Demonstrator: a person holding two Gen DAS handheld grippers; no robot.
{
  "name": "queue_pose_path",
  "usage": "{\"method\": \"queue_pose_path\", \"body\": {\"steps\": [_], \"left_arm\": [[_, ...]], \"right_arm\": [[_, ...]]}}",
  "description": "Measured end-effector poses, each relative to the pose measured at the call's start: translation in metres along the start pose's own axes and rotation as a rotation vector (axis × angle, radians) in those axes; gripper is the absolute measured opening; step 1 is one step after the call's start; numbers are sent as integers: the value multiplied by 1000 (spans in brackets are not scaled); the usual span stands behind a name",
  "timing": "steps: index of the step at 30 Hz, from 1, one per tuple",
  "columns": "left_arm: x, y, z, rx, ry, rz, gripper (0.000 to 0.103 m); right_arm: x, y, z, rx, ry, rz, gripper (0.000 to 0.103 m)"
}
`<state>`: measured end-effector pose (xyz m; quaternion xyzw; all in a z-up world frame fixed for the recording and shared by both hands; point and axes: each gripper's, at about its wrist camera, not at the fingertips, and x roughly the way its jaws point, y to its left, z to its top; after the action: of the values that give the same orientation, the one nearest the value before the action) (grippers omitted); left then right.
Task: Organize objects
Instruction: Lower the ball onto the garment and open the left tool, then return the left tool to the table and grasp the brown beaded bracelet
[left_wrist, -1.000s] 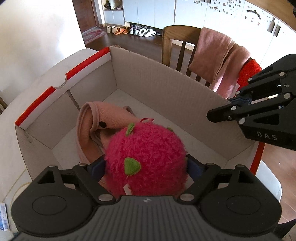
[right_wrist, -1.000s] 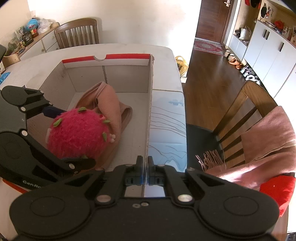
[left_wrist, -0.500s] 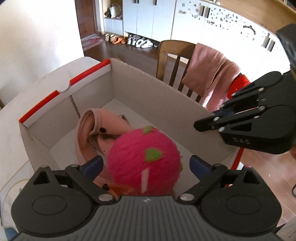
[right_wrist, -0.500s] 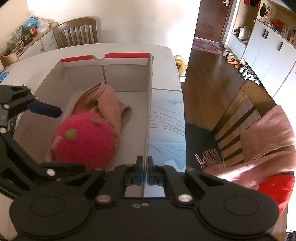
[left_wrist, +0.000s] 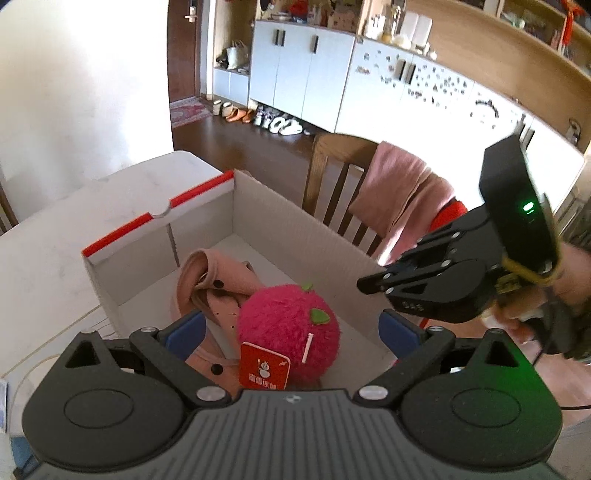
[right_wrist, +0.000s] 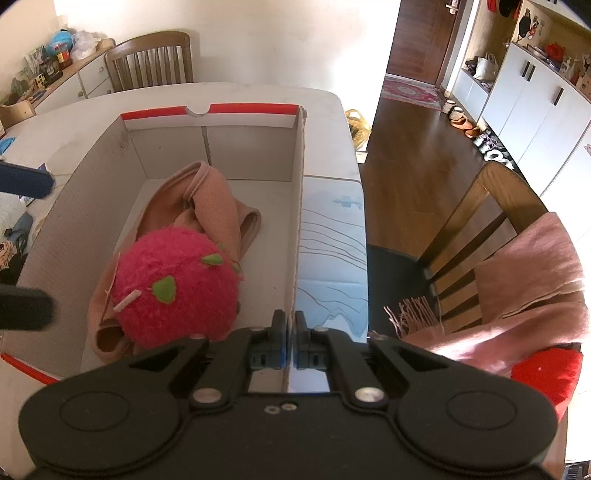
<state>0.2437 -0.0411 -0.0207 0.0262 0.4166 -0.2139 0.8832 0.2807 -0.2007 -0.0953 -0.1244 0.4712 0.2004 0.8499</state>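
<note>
The left tongs (left_wrist: 291, 330) hang spread wide above the near end of the box (left_wrist: 314, 236), nothing between their blue pads (left_wrist: 184, 328), which touch no object. Just below and beyond them the plush ball (left_wrist: 288, 328), fuzzy pink with small green felt leaves and a red tag (left_wrist: 264, 367) at its near side, lies inside the box, resting on a pink garment (left_wrist: 210, 280) that is bunched along the box floor. The right tongs (right_wrist: 290, 338) are pressed together, and they sit right at the top edge of the box's side wall (right_wrist: 299, 206); whether the pads actually pinch the cardboard I cannot tell. In the left view those same right tongs (left_wrist: 373, 286) reach in from the right over that wall, gripped by a hand (left_wrist: 517, 314). The box has a red strip (right_wrist: 255, 108) on its far rim and stands on a pale surface (right_wrist: 258, 92). Beyond the wall a wooden chair (left_wrist: 336, 177) carries a pink scarf (left_wrist: 399, 192) draped over its back, and farther off lie shoes (left_wrist: 273, 122) before white cupboards.
</note>
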Motion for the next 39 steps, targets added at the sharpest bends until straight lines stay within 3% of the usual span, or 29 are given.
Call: {"method": "queue_pose_path", "body": {"steps": [6,15,20,32,39], "left_arm": [[-32,12,-7,-18,-48,32,100],[-77,74,-33,-154,-94,174,100],[-87,104,-56,-195,-77,261,100],[-26,111,-117,-167,72,332,100],[-1,104,-128,-166,78,336,100]], "right_arm": [[0,2,0,-8,3,-8,3],[0,4,1,-15,8,-16,3],[1,5,2,-21,13,-21,3],[1,8,4,-26,21,-42,4],[1,9,4,-22,23,-48,4]]}}
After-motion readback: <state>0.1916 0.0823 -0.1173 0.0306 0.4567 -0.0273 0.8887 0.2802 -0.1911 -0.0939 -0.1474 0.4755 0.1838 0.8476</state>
